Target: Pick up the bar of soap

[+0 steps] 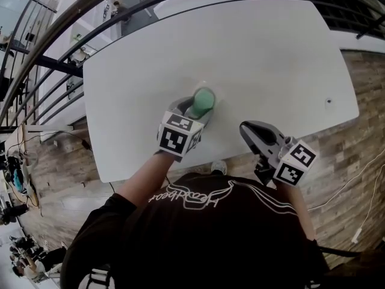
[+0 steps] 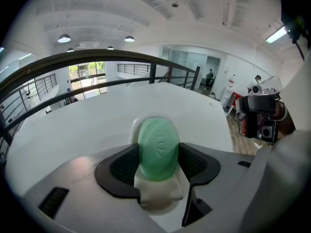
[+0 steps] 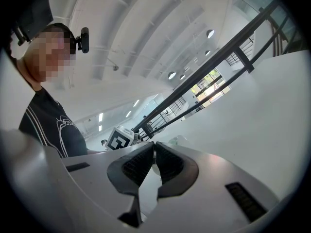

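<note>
Your left gripper (image 1: 200,108) has its fingers (image 2: 121,166) pinching the bar of soap (image 2: 158,148) across its two broad faces. That grip looks like what keeps the bar standing on edge just over the white soap dish (image 2: 158,195) on the table (image 1: 271,59). The soap is a smooth, pale green oval with a stamped emblem, and the ribbed black pads suit its likely slickness. Your right gripper (image 3: 153,152) waits near the table's edge with its fingers pressed together, empty.
</note>
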The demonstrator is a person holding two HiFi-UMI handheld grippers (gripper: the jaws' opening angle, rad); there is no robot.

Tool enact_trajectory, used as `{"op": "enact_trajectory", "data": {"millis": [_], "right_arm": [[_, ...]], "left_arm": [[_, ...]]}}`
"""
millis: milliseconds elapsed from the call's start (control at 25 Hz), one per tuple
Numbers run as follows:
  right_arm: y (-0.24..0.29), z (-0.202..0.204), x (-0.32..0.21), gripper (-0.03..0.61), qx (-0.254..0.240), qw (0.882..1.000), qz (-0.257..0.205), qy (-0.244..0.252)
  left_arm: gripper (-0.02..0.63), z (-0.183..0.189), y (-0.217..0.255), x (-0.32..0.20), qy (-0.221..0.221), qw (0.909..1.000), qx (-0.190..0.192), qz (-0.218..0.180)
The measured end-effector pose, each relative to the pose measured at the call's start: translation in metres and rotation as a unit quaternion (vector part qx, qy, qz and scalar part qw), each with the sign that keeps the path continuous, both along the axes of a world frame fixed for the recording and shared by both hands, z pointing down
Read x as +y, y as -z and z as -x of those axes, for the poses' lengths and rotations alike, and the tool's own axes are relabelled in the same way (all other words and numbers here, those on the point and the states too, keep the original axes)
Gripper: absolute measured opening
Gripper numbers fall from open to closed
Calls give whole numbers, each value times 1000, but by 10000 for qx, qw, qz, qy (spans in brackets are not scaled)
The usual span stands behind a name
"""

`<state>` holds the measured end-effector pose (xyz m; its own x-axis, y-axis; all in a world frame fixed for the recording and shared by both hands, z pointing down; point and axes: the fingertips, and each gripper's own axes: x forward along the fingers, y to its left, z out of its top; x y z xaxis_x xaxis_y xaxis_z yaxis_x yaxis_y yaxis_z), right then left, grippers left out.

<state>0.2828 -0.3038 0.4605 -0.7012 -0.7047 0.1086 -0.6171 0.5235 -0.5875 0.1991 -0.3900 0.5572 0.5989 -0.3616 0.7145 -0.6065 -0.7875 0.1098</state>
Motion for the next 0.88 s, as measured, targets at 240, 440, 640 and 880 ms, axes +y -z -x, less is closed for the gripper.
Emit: {"op": "enact_trajectory", "data": {"millis": [240, 440, 640, 880], "right_arm": [[1, 1, 1, 21, -9, 10000, 18, 25], [0, 11, 7, 21, 1, 10000, 29, 23], [-2, 10, 9, 21, 46, 9999, 124, 0], [-4, 11, 13, 21, 148, 9996, 217, -87]], "left_arm": [[259, -4, 0, 1, -2, 10000, -21, 86], [258, 3, 1, 2, 47, 10000, 7, 68], [258, 2, 1, 0, 82, 9999, 54, 71], [258, 1, 4, -2, 164, 9996, 221, 117]]}}
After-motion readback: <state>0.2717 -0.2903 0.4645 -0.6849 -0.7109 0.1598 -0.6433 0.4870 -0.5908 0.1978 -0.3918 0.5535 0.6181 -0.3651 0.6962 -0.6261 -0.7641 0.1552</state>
